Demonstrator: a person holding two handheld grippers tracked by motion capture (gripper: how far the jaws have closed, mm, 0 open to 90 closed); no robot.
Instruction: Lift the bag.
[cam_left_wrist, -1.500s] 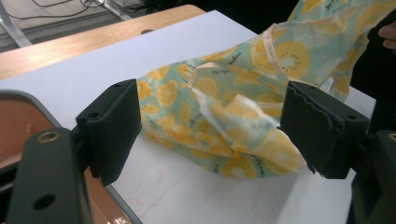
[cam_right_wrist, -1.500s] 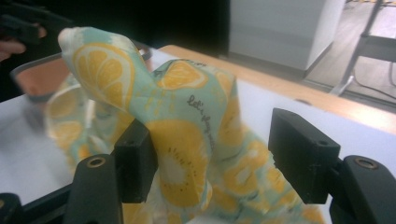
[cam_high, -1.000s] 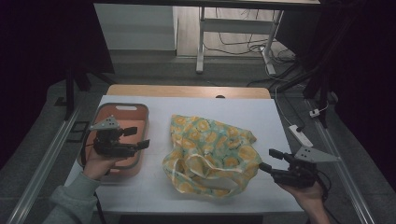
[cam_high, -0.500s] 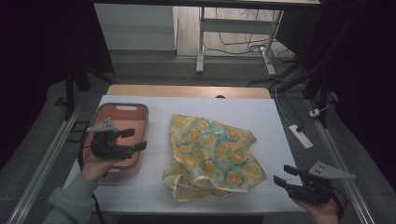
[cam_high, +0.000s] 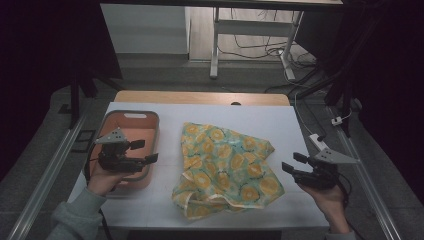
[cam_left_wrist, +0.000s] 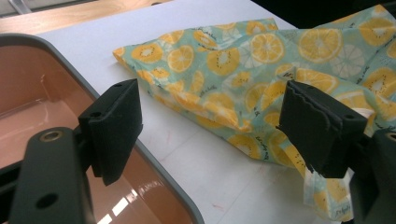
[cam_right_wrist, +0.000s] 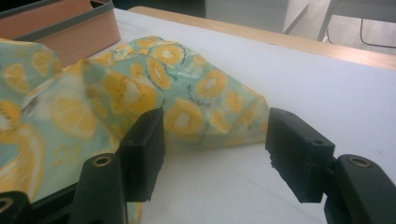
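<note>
High view: cloth (cam_high: 227, 167) lies crumpled at table (cam_high: 280, 120) middle, long axis near-left to far-right. Right gripper (cam_high: 292, 164) just beside cloth right edge, nearer; fingers (cam_right_wrist: 142, 151) wide open, hold nothing. Left gripper (cam_high: 145, 151) above tray (cam_high: 150, 120), fingers (cam_left_wrist: 114, 126) open, empty.

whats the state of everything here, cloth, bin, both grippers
Teal cloth with orange-slice print: crumpled, partly spread on the white table, loose, in neither gripper.
Salmon-pink plastic bin with grey rim: upright at the table's left, no contents to be seen.
Left gripper: jaws open, nothing between them, held over the bin's edge.
Right gripper: jaws open, nothing gripped, beside the cloth's right edge.
</note>
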